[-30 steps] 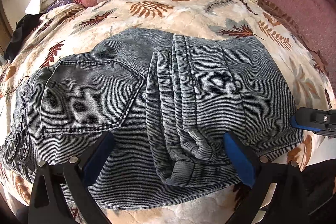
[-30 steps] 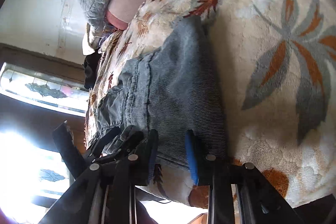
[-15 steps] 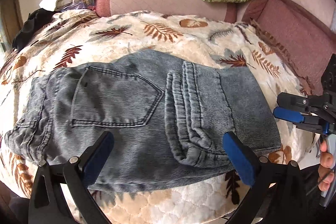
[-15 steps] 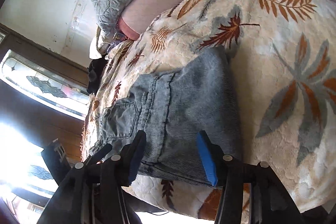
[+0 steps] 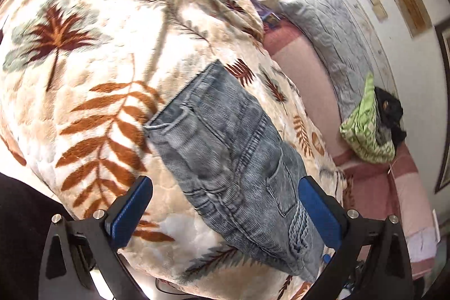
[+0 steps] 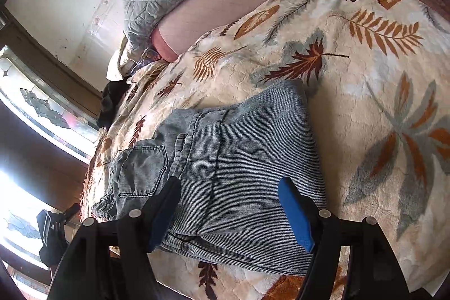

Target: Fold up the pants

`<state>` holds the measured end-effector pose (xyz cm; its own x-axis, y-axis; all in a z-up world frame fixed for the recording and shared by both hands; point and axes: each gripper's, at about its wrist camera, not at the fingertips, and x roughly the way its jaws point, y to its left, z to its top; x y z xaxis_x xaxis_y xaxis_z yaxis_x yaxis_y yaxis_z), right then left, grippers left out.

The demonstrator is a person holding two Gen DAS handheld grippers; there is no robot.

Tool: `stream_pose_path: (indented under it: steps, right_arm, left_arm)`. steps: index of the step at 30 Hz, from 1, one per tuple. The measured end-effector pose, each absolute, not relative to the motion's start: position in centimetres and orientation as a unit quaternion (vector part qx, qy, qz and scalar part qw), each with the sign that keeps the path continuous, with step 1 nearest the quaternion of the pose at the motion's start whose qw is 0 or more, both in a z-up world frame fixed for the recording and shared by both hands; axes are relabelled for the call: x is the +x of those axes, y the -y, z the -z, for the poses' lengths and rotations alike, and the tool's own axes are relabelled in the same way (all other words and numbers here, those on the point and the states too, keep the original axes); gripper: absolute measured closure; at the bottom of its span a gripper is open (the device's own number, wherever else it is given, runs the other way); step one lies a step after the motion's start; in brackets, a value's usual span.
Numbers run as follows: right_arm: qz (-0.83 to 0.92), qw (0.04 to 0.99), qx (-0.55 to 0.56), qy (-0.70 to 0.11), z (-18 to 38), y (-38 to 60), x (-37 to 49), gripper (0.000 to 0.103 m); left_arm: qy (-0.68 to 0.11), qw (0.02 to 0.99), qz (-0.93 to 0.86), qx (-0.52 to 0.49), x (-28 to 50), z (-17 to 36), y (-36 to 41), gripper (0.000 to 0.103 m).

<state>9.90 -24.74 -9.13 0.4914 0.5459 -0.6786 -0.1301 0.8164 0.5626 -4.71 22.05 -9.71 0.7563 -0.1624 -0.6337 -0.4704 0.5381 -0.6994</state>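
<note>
right wrist view showing pants [image 6: 239,159] lying folded into a compact stack on the blanket [image 6: 365,117], looking nearly done. right gripper [image 6: 229,210] hovering spread wide, holding nothing; left gripper [image 5: 225,212] likewise gaping, empty. perhaps remaining: one more fold or smoothing.

Pants [image 5: 233,159] — near end behind fingers [image 5: 317,212]

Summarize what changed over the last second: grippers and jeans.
Right gripper opened from nearly shut to wide and pulled back off the jeans' edge. Left gripper swung away leftward, now viewing the jeans from their waistband end, open throughout. Jeans stayed folded in place on the leaf-print blanket.
</note>
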Motion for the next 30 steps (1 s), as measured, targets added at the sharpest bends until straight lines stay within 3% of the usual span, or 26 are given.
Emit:
stream_pose_path:
  steps: [6, 24, 25, 26, 27, 28, 30]
  right_arm:
    - [-0.218, 0.829, 0.225, -0.463, 9.7, 23.9, 9.5, 0.028]
    - [-0.223, 0.833, 0.204, -0.464, 10.0, 23.2, 9.6, 0.028]
    - [-0.224, 0.833, 0.203, -0.464, 10.0, 23.0, 9.6, 0.028]
    - [-0.225, 0.834, 0.200, -0.462, 9.8, 22.9, 9.6, 0.028]
    - [-0.228, 0.835, 0.198, -0.461, 9.5, 22.6, 9.5, 0.028]
    - [-0.232, 0.835, 0.193, -0.460, 9.2, 22.3, 9.5, 0.028]
    - [-0.241, 0.836, 0.176, -0.460, 8.5, 21.2, 9.6, 0.028]
  left_arm:
    - [-0.331, 0.773, -0.072, -0.536, -3.8, 12.4, -24.6, 0.000]
    - [-0.319, 0.776, -0.060, -0.541, -1.2, 12.8, -25.0, 0.005]
    - [-0.320, 0.776, -0.061, -0.540, -1.1, 12.9, -25.1, 0.014]
    - [-0.324, 0.776, -0.061, -0.538, -0.9, 12.9, -25.2, 0.041]
    - [-0.335, 0.774, -0.061, -0.533, -0.7, 13.2, -25.2, 0.058]
    - [-0.347, 0.773, -0.064, -0.527, -0.5, 13.5, -25.3, 0.082]
    - [-0.349, 0.772, -0.065, -0.528, -0.7, 14.1, -25.5, 0.084]
